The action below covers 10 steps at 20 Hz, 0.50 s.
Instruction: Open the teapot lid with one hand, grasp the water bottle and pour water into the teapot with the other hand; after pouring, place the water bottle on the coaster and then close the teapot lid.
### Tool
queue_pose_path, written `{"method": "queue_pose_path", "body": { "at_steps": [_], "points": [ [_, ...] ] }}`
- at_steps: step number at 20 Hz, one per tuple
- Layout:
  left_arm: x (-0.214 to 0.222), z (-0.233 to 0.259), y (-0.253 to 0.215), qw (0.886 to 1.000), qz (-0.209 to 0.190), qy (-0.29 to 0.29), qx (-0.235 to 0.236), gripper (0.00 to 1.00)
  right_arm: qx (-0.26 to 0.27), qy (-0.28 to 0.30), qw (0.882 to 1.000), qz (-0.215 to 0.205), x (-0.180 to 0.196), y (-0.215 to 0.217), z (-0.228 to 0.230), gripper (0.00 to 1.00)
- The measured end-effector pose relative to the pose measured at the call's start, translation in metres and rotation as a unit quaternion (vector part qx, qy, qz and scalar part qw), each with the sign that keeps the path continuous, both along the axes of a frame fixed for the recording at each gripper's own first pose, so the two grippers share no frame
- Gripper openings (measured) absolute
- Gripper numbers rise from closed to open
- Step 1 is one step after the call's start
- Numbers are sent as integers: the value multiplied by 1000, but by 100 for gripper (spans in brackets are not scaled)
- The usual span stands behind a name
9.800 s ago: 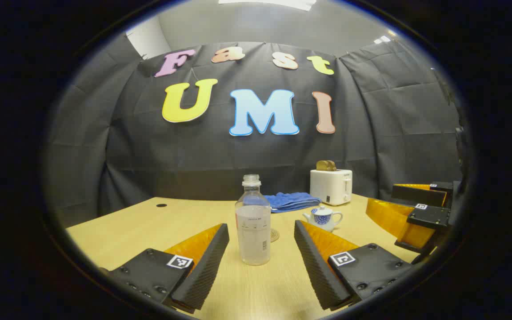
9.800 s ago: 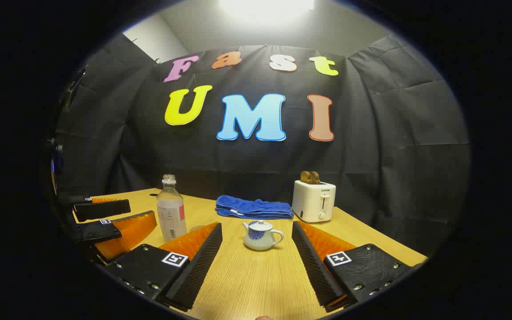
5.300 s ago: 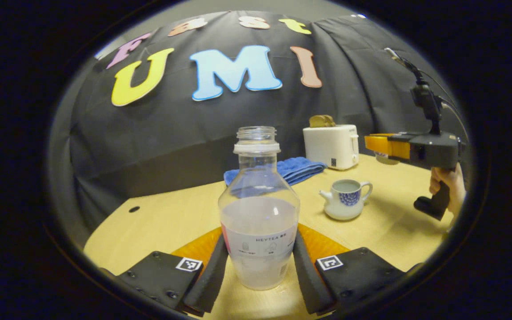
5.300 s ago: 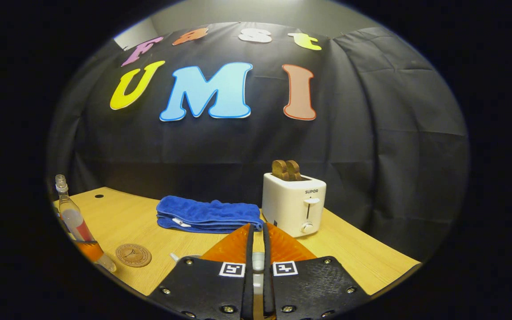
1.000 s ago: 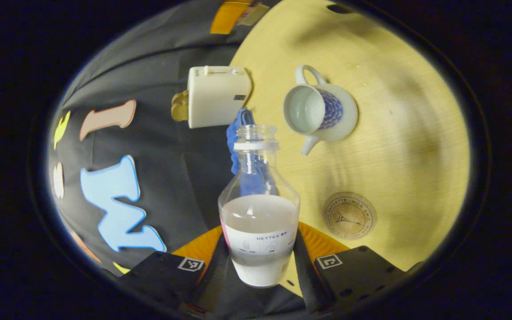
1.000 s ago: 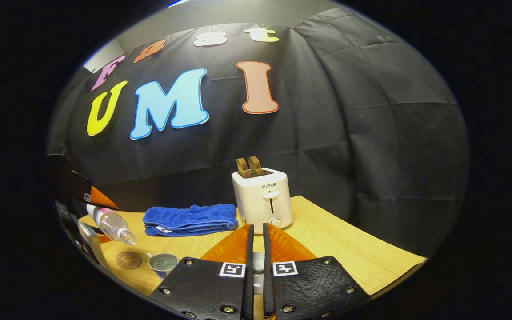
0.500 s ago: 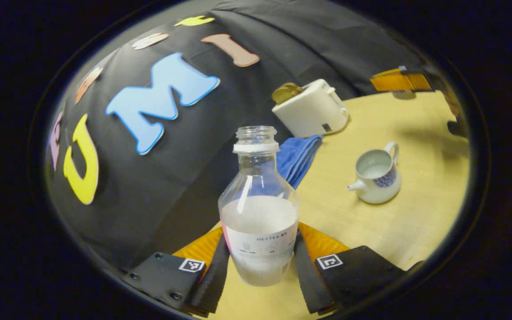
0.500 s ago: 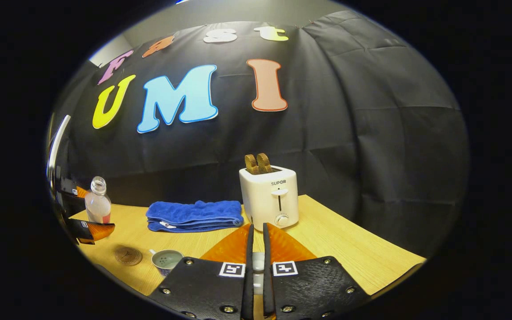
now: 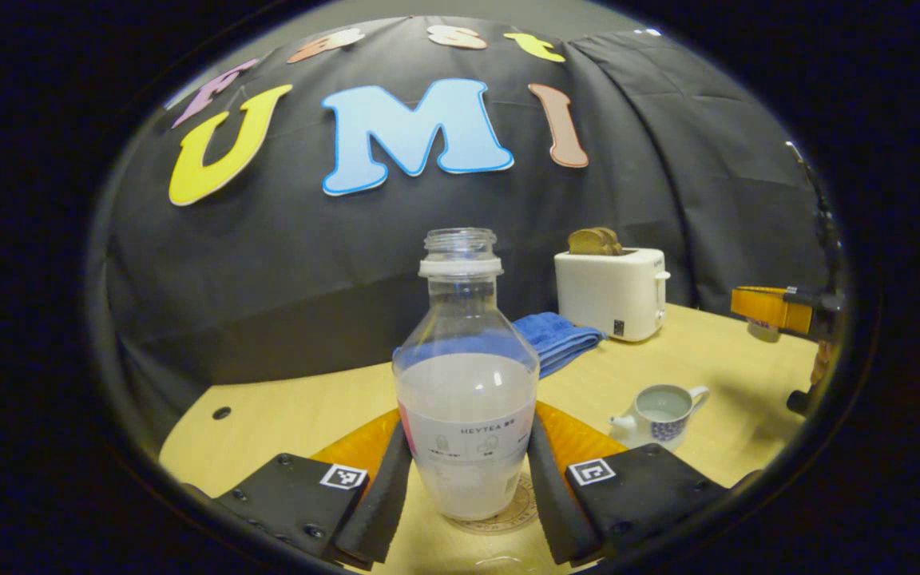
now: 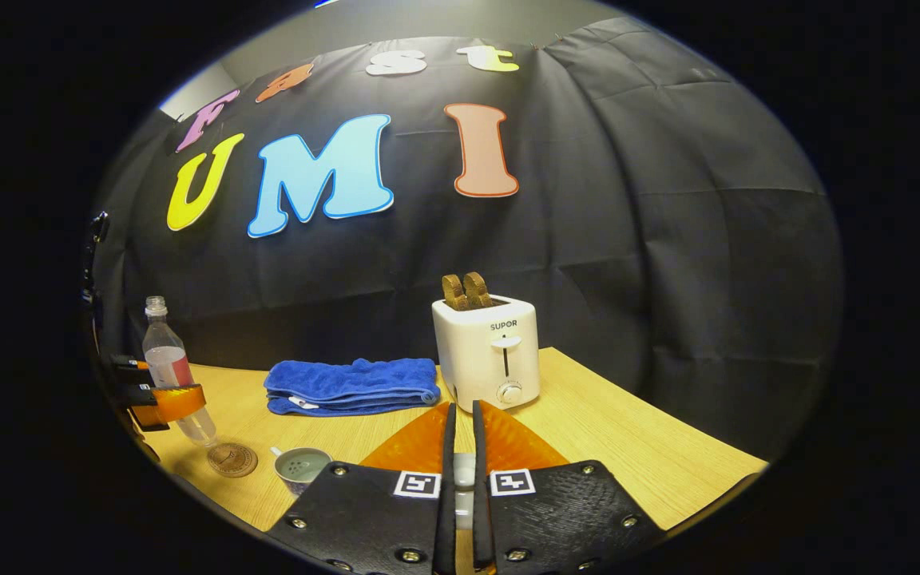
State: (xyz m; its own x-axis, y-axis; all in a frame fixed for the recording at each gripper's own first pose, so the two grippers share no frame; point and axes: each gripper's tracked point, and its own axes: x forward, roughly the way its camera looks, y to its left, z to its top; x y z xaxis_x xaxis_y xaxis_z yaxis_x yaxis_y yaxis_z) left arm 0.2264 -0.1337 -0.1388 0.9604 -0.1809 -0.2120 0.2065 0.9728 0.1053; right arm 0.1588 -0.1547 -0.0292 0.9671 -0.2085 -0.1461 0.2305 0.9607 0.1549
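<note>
Gripping the water bottle point(image 9: 466, 415) by its lower body with both fingers pressed on its sides, the left gripper point(image 9: 466, 487) holds it upright just over the coaster point(image 9: 508, 511) on the table point(image 9: 292, 411). The open teapot point(image 9: 660, 411) stands to the right. The right gripper point(image 10: 460, 447) has its fingers nearly together on a small pale piece, apparently the lid point(image 10: 464, 471).

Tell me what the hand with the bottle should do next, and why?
Probably lower the water bottle straight down onto the coaster and let go. The left gripper holds it upright just above the coaster, and the teapot already has water in it.
</note>
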Motion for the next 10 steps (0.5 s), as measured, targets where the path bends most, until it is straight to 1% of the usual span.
{"method": "queue_pose_path", "body": {
  "at_steps": [4,7,10],
  "points": [
    [7,-24,2,1000,9,24,-18,83,-2,0,1000,-1,0,0,0,8],
    [7,-27,3,999,11,24,-26,83,-3,1,1000,2,1,3,-1,8],
    [6,-29,2,999,9,26,-45,83,-4,2,1000,4,2,5,-2,8]
  ]
}}
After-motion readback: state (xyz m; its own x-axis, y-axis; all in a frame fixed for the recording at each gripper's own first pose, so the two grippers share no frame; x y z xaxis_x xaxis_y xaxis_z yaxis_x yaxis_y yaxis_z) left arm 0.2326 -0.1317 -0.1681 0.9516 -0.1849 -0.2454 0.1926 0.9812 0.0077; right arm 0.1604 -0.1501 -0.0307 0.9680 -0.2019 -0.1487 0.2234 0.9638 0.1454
